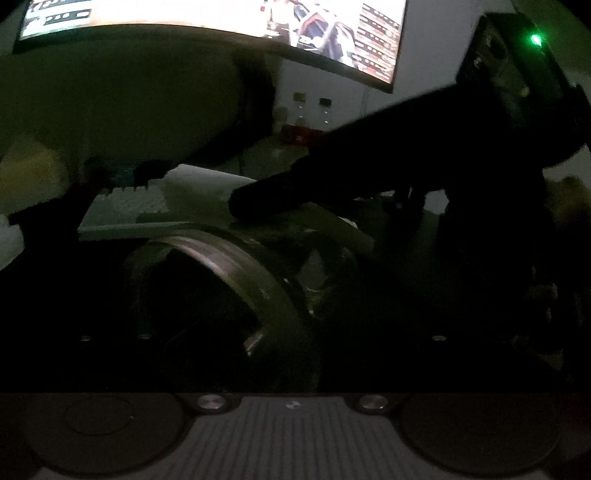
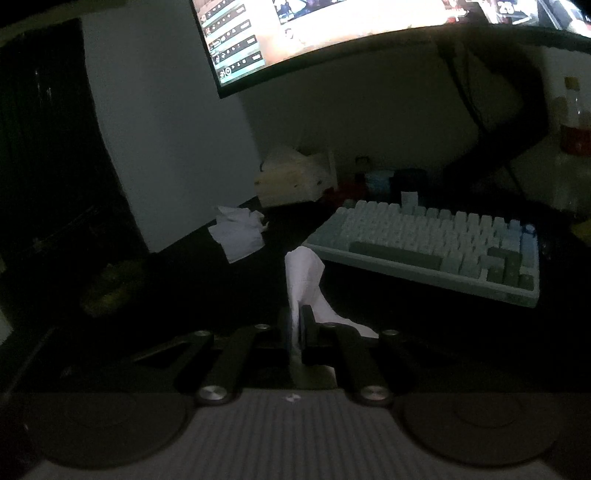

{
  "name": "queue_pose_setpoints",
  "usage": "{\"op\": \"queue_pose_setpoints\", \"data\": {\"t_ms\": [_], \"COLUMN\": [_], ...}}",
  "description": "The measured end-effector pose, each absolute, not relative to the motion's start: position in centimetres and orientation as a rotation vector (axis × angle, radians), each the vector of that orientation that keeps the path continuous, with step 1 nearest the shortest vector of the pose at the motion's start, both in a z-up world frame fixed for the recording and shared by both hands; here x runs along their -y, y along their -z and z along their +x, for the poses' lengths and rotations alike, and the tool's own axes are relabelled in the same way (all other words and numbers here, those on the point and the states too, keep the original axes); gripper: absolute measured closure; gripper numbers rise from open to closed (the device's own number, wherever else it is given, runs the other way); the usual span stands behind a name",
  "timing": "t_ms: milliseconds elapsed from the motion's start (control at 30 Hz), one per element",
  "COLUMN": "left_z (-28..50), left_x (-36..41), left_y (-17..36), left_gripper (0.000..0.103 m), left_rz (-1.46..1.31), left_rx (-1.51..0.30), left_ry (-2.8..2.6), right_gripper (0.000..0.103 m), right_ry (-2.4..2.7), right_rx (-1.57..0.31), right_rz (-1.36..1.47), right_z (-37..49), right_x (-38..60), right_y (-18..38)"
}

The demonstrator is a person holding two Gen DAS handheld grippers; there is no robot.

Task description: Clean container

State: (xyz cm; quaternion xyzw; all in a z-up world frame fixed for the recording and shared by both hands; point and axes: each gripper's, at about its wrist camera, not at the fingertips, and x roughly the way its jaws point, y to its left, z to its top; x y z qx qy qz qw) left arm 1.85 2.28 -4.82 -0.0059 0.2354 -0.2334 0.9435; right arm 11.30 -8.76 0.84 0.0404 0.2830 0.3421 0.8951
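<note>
Right gripper [image 2: 295, 328]: jaws closed on a white tissue [image 2: 304, 280], which stands up from the pinch at lower centre of the right wrist view. Left gripper [image 1: 229, 314]: too dark to resolve the fingers; a round container [image 1: 221, 266] fills centre frame lying on its side, mouth toward lower left, long axis running to the right, apparently held, but I cannot tell the jaw state. In the left wrist view the right gripper enters from upper right, its tip just above the container's upper edge. Judgement: the tissue must travel down and toward the mouth, so the wiping hand is near but still outside. Beyond: keyboard [image 2: 436, 243] right of centre, crumpled tissues [image 2: 236, 230], monitor [image 2: 332, 29] along the top.
</note>
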Motion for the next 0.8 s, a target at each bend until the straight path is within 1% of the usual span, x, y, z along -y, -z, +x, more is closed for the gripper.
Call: {"op": "queue_pose_setpoints", "data": {"t_ms": [67,100,133,200,233,267,300,367,467,567,700,733,767,800], "left_z": [2.0,2.0,2.1,2.2,2.3,2.3,2.4,2.7,2.6,2.6,2.5,2.5,2.5,2.6], "left_x": [-2.0,-1.8,-1.8,-1.7,-1.9,-2.0,-2.2,-2.7,-2.7,-2.8,-2.8,-2.8,-2.8,-2.9], "left_y": [4.9,5.0,5.0,5.2,5.3,5.4,5.5,5.8,6.1,6.2,6.2,6.2,6.2,6.3], "left_gripper": [0.001,0.003,0.008,0.02,0.035,0.046,0.047,0.054,0.058,0.059,0.06,0.064,0.071,0.074], "left_rz": [-0.003,-0.003,-0.005,-0.008,-0.01,-0.014,-0.026,-0.075,-0.09,-0.094,-0.107,-0.109,-0.122,-0.144], "left_rx": [-0.477,-0.476,-0.474,-0.471,-0.468,-0.467,-0.466,-0.466,-0.449,-0.446,-0.449,-0.449,-0.452,-0.455], "left_ry": [0.48,0.482,0.482,0.48,0.476,0.473,0.477,0.504,0.516,0.532,0.543,0.551,0.564,0.582], "right_gripper": [0.097,0.097,0.097,0.097,0.097,0.097,0.097,0.097,0.097,0.097,0.097,0.097,0.097,0.097], "right_ry": [-0.713,-0.712,-0.71,-0.702,-0.706,-0.717,-0.733,-0.77,-0.822,-0.83,-0.669,-0.623,-0.605,-0.601], "right_rx": [-0.591,-0.592,-0.593,-0.592,-0.591,-0.592,-0.594,-0.592,-0.569,-0.568,-0.574,-0.583,-0.591,-0.598], "right_rz": [0.087,0.088,0.086,0.076,0.076,0.082,0.097,0.119,0.095,0.088,0.09,0.104,0.123,0.141], "right_z": [11.4,11.5,11.5,11.4,11.3,11.3,11.2,10.9,10.0,10.3,12.3,12.9,13.1,13.2], "right_x": [8.8,8.8,8.7,8.5,8.4,8.3,8.1,7.7,6.7,7.1,9.3,9.9,10.3,10.5], "right_y": [-0.8,-0.8,-0.8,-0.9,-0.9,-0.9,-0.9,-0.9,-1.0,-0.9,-0.3,-0.2,-0.1,-0.1]}}
